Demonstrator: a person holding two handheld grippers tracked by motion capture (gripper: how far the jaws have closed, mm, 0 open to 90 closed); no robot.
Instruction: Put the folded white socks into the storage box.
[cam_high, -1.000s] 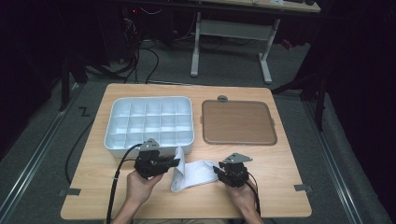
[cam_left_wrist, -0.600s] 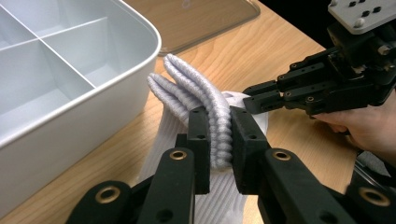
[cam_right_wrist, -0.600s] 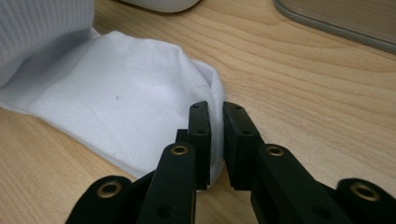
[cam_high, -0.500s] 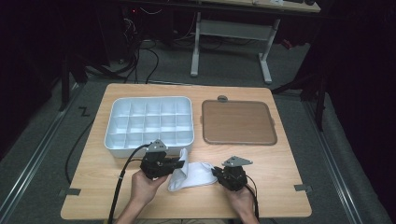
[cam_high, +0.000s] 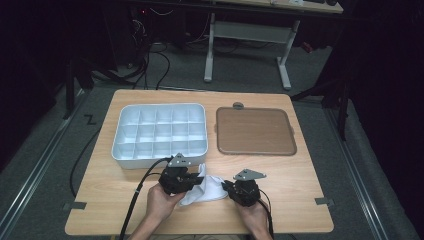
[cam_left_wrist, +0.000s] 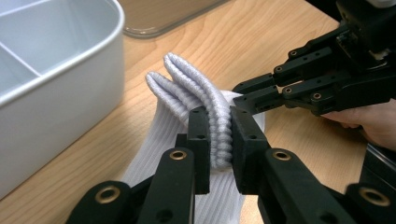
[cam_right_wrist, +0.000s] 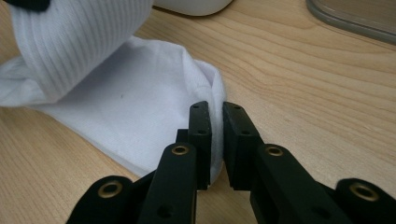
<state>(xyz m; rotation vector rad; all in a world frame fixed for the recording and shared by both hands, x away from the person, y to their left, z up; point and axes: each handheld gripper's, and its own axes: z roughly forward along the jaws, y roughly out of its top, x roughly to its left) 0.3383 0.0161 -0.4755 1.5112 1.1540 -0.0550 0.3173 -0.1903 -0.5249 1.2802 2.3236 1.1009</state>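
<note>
Lying on the wooden table near the front edge, a white sock sits between two black grippers. It is just in front of the white tray with many little boxes.

The left gripper pinches the ribbed cuff of the sock. Its jaws are closed tight on the bunched ribs, and the cuff is lifted a bit off the table. In the high view this gripper sits at the left end of the sock, close to the tray's front wall. A hand holds it from below.

The right gripper nips the thin, smooth end of the sock. Its jaws are nearly together with the cloth edge between them. In the high view this gripper is at the right end of the sock, and another hand holds it.

A brown flat lid lies to the right of the tray, apart from it. Black cables trail from the grippers toward the person.
</note>
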